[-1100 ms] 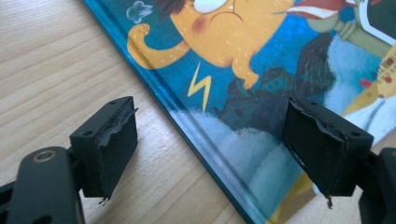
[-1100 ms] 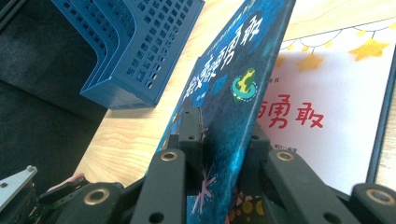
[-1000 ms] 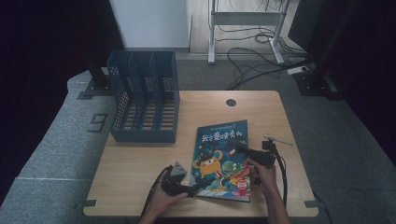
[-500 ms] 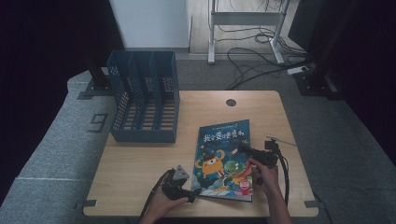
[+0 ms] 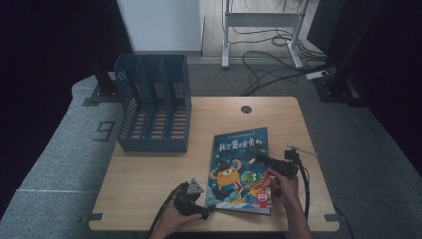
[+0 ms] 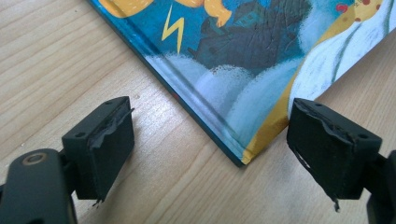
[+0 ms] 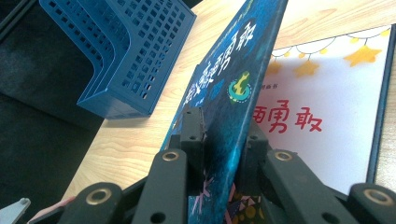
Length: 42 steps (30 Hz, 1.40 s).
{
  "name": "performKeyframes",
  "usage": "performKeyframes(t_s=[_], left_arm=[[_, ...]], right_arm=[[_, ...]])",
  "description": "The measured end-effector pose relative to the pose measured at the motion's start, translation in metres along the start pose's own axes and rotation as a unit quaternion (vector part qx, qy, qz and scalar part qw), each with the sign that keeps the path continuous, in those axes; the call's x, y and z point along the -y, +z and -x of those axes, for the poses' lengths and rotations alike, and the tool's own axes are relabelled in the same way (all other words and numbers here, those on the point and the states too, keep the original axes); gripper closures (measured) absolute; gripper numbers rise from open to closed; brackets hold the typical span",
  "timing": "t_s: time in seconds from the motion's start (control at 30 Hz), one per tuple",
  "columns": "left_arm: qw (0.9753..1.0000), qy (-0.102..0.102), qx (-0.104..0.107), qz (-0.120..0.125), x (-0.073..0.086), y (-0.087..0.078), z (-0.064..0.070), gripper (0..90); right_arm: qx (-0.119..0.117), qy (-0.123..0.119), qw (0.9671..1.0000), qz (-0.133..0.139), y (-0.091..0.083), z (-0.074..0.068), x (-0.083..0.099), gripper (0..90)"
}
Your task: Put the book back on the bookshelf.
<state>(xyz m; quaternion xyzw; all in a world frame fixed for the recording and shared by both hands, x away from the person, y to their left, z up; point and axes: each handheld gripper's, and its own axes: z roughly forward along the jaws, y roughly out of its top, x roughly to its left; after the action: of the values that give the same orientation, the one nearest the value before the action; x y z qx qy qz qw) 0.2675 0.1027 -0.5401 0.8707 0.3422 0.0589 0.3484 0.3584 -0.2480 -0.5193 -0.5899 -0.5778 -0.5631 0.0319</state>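
Two grippers on one book, landmark = blue file rack [image 5: 153,110] at far-left of table [image 5: 149,199]. Left to right: left gripper [image 5: 191,201] sits near-side and right of rack, parked at book's near-left corner; jaws wide apart, straddling that corner [image 6: 240,161] without touching, corner resting flat on wood. Book [image 5: 240,169] lies right of rack and nearer the person, long axis running from near edge toward far edge, slightly tilted so top leans right, away from rack. Spine on the rack-facing long side. Right gripper [image 5: 272,164] farthest from rack, clamped on front cover [image 7: 233,93] at its open edge; cover lifted off the white title page [image 7: 322,116], hinging toward rack. Judgement: cover swing goes rack-ward about the spine, so right gripper drives, left only needed to pin or catch the near-left corner. Left nearer to rack if book heads for a slot; slots open upward, book would need standing on edge first. Risk: cover flexing or slipping from a thin-edge pinch.
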Motion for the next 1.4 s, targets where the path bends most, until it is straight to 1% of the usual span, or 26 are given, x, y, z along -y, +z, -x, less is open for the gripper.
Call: performKeyframes(t_s=[0.33, 0.57, 0.67, 0.87, 0.97, 1.07, 1.1, 1.2, 1.23, 1.3, 1.4], left_arm=[[1.0, -0.002, -0.002, 0.0, -0.001, 0.002, 0.001, 14.0], [0.9999, 0.008, -0.006, -0.005, -0.002, 0.003, 0.005, 14.1], [0.9999, 0.007, -0.006, -0.004, -0.002, 0.003, 0.005, 13.6], [1.0, 0.002, -0.007, -0.001, -0.002, 0.004, 0.005, 11.8], [1.0, -0.001, -0.005, 0.0, -0.003, 0.004, 0.004, 11.3], [1.0, -0.003, -0.004, 0.002, -0.002, 0.005, 0.004, 10.7], [1.0, -0.004, -0.003, 0.003, -0.002, 0.005, 0.003, 10.3], [1.0, -0.005, -0.003, 0.004, -0.003, 0.005, 0.003, 9.8], [1.0, -0.005, -0.003, 0.004, -0.003, 0.005, 0.003, 9.7], [1.0, -0.006, -0.003, 0.004, -0.003, 0.005, 0.003, 9.4], [1.0, -0.006, -0.004, 0.005, -0.003, 0.006, 0.003, 8.9]], right_arm=[[0.001, -0.003, 1.0, 0.005, -0.002, -0.001, -0.001, 76.0], [0.003, -0.004, 1.0, 0.006, -0.002, 0.0, -0.001, 76.0], [0.003, -0.004, 1.0, 0.008, -0.003, 0.0, -0.002, 76.1], [-0.001, -0.011, 0.9998, 0.014, -0.006, -0.005, -0.003, 76.1], [-0.001, -0.025, 0.9995, 0.02, -0.009, -0.012, -0.003, 76.2], [-0.002, -0.031, 0.9993, 0.022, -0.01, -0.014, -0.003, 76.5], [-0.007, -0.035, 0.999, 0.026, -0.011, -0.016, -0.003, 76.9], [-0.009, -0.038, 0.9988, 0.028, -0.011, -0.018, -0.003, 77.2], [-0.01, -0.045, 0.9985, 0.03, -0.012, -0.019, -0.004, 77.2], [-0.01, -0.046, 0.9984, 0.031, -0.012, -0.02, -0.004, 77.2], [-0.015, -0.055, 0.9978, 0.035, -0.013, -0.024, -0.004, 77.6]])
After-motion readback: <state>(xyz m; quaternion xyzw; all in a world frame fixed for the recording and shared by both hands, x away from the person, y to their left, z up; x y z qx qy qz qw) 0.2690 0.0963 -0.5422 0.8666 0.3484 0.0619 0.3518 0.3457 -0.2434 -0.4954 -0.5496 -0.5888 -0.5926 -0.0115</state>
